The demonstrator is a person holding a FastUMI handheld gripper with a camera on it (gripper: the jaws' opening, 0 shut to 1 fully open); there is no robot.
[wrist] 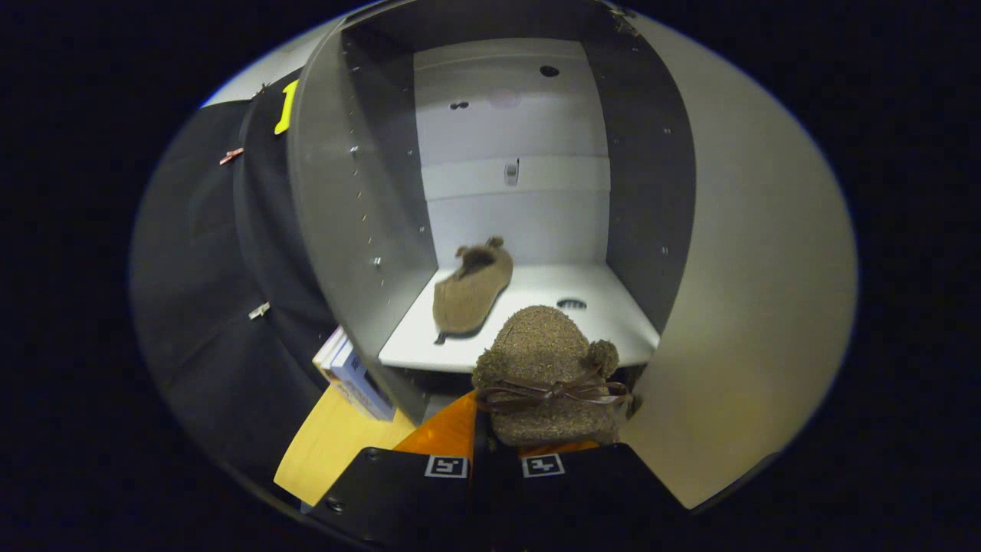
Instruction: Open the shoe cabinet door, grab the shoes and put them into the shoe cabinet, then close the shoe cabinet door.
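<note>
While the gripper grips one slipper tightly, toe pointing into the cabinet, the shelf lies just ahead. Its mate rests left on that shelf.

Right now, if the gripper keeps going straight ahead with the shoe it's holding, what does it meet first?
Probably the cabinet shelf: the gripper, shut on a brown shoe, points into the open cabinet. The other shoe lies left of that line. Depth is unclear.

Tongs: broad flat bases, square coded marker each.

Dim booth, sharp focus, fisheye-bent edges
</note>
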